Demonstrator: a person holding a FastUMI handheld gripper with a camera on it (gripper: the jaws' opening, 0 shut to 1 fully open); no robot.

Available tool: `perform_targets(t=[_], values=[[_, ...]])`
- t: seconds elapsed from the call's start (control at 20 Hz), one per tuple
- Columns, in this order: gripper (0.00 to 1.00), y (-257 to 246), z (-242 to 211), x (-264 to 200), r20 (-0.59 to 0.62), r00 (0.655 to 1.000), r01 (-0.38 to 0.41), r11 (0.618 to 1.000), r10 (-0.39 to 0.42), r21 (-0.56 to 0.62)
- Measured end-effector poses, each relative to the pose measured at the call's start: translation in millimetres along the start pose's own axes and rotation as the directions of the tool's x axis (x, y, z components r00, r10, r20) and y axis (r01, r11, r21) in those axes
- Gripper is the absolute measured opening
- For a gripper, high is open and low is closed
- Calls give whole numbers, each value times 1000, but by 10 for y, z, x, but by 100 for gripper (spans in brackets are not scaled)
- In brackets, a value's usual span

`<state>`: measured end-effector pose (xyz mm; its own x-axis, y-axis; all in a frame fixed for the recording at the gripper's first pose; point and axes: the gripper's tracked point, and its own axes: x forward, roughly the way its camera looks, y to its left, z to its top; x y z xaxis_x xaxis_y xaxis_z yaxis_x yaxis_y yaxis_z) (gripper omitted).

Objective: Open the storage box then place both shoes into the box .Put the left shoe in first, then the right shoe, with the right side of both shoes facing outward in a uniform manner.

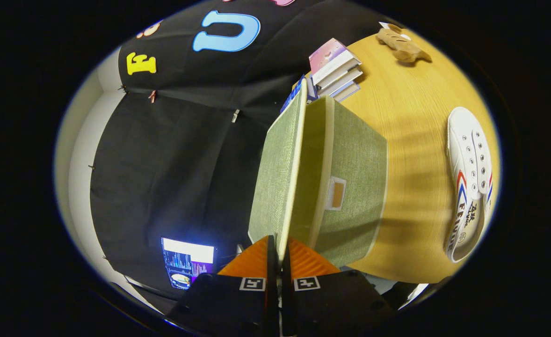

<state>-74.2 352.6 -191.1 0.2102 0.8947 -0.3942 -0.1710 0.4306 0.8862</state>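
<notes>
The view is rolled sideways, with the wooden table [411, 121] running up the right. A green fabric storage box [355, 187] stands on it, with a label pocket on its front. Its lid [275, 178] is lifted edge-on, apart from the box rim, and my gripper [279, 255] is shut on the lid's cream edge, both fingers pressing it. A white sneaker [469, 182] with red and blue stripes lies on the table beyond the box, sole edge toward the table's side.
A stack of books [336, 70] sits behind the box, and a brown plush toy [404, 44] lies at the table's far end. A lit screen [186, 262] stands low beside the booth's black wall.
</notes>
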Motion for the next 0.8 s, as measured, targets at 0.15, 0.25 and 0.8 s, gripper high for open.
perform_targets(t=[0.15, 0.25, 0.8], values=[[7, 184, 41, 5, 1, 1000, 29, 1000, -29, -8], [7, 464, 61, 40, 11, 1000, -9, 1000, 9, 26], [7, 1808, 116, 899, -11, 997, -78, 995, 78, -61]])
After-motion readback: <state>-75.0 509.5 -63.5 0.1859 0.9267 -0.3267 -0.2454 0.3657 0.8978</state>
